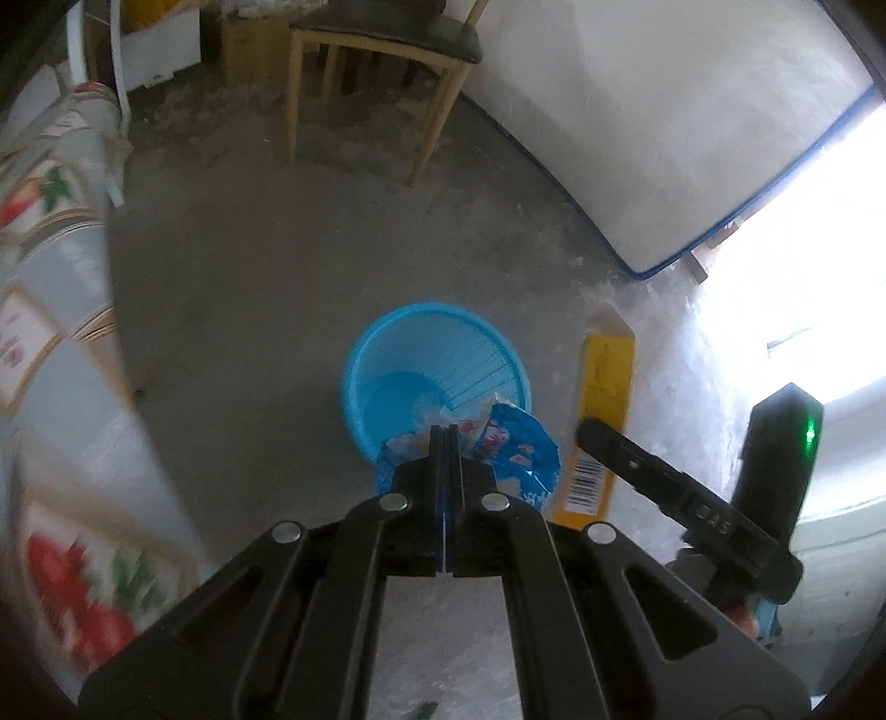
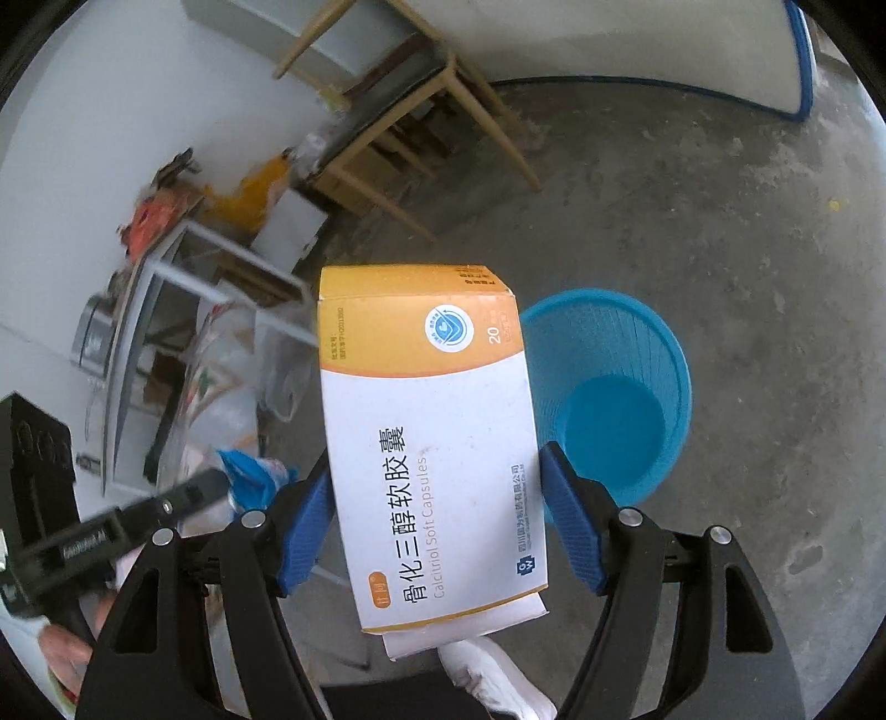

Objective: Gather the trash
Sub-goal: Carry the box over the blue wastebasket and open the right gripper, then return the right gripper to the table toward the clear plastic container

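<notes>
The left gripper (image 1: 444,429) is pointing steeply down at the floor with its jaws fully closed, and it is pinching a crumpled blue snack wrapper (image 1: 512,454) between the pads; the wrapper is bulging out mostly on the right side of the closed fingers. Just beyond the fingertips, a blue plastic basket (image 1: 437,332) is standing upright on the grey concrete floor (image 1: 277,277), so the wrapper is hanging at the near rim of the basket. To the right of this claw the yellow side of a medicine box (image 1: 601,399) is showing, and the tip of the other claw is touching it. The right gripper (image 2: 437,487) is standing wide, and its two blue pads (image 2: 570,526) are sitting against the long edges of the white and orange medicine box (image 2: 426,443), so the box is being held between them, with its orange end pointing away from the claw. The same basket (image 2: 609,332) is lying past the box, slightly to the right of the right finger, and its inside is looking nearly empty. Further ahead of both claws a wooden chair (image 1: 382,50) is standing, and a white mattress with blue edging (image 1: 664,138) is leaning behind it on the right. Below the right claw a white shoe (image 2: 493,675) of the person is appearing.
</notes>
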Demonstrator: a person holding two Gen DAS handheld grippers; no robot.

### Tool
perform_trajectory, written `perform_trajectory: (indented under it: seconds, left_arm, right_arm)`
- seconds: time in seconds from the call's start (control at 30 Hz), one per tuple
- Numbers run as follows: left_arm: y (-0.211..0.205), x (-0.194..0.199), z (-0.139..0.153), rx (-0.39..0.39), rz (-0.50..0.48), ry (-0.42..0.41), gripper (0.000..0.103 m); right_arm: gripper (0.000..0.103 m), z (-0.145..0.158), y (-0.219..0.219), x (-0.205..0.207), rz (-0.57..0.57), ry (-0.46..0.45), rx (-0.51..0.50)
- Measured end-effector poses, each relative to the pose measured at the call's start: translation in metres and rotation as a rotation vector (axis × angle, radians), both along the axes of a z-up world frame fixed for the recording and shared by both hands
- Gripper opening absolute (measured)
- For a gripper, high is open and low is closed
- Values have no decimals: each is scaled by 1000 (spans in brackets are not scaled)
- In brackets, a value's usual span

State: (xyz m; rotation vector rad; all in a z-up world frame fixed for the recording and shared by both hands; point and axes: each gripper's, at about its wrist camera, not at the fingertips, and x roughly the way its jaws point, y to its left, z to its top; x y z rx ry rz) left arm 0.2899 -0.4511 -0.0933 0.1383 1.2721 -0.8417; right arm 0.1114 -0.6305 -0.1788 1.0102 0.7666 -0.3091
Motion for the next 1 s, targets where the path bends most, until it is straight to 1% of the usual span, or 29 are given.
perform_trajectory:
  seconds: [0.03, 0.07, 0.1, 0.13, 0.17, 0.2, 0.27, 0.3, 0.33, 0.4, 0.5, 0.53, 0.57, 0.6, 0.63, 0.67, 0.77, 0.8, 0.87, 0.9, 0.93, 0.97, 1.0]
  left_arm:
    - [-12, 7, -5, 7, -3, 3, 5]
    - [-17, 14, -10, 18, -1, 7, 23]
    - [-22, 21, -13, 33, 22, 8, 36]
    - [-18, 21, -12, 34, 47, 5, 50]
    - [-14, 24, -11, 18, 85, -3, 51]
    - [-9, 23, -10, 6, 99, -2, 52]
    - [2, 23, -6, -7, 103, 9, 54]
    - [7, 23, -3, -11, 102, 0, 54]
    - [14, 20, -2, -15, 101, -11, 54]
    - [29, 15, 11, -29, 95, -38, 55]
    - [54, 1, 37, -64, 76, -73, 57]
    - [63, -2, 44, -83, 73, -87, 59]
    - [75, -9, 58, -108, 67, -108, 61]
    - [90, -21, 67, -132, 64, -128, 63]
    - [102, -32, 80, -167, 63, -157, 67]
    - [111, -40, 86, -185, 63, -180, 72]
    - [150, -69, 113, -247, 78, -270, 78]
    - [161, -80, 118, -252, 81, -290, 78]
    - [180, -98, 122, -219, 101, -327, 79]
    - [190, -107, 123, -215, 109, -342, 80]
    - [201, -116, 124, -213, 118, -357, 84]
    - [211, -127, 120, -206, 133, -376, 86]
    - [220, -139, 116, -199, 142, -391, 86]
  right_arm:
    - [73, -8, -8, 7, -9, 1, 12]
    - [80, -18, -17, 14, -19, 0, 17]
    - [86, -24, -24, 19, -38, 19, 7]
    - [86, -34, -31, 22, -72, 68, -12]
    - [86, -44, -38, 24, -97, 107, -12]
    - [86, -51, -43, 23, -109, 117, 3]
    - [86, -64, -45, 13, -132, 114, 43]
    - [86, -67, -44, 6, -138, 112, 48]
    - [86, -70, -40, -1, -135, 115, 42]
    - [86, -70, -34, -11, -125, 118, 26]
    - [86, -62, -29, -23, -113, 117, -1]
    - [86, -57, -26, -28, -110, 117, -12]
    - [86, -50, -20, -35, -106, 116, -25]
    - [86, -41, -15, -40, -98, 115, -44]
    - [86, -32, -10, -44, -90, 116, -64]
    - [86, -25, -5, -49, -80, 116, -86]
    - [86, 10, 18, -59, -43, 120, -190]
    - [86, 21, 23, -59, -33, 121, -223]
    - [86, 44, 39, -61, -16, 123, -299]
    - [89, 59, 50, -62, -11, 126, -352]
    - [91, 70, 57, -62, -11, 129, -391]
    - [95, 85, 69, -62, -11, 128, -450]
    - [96, 95, 76, -62, -9, 123, -487]
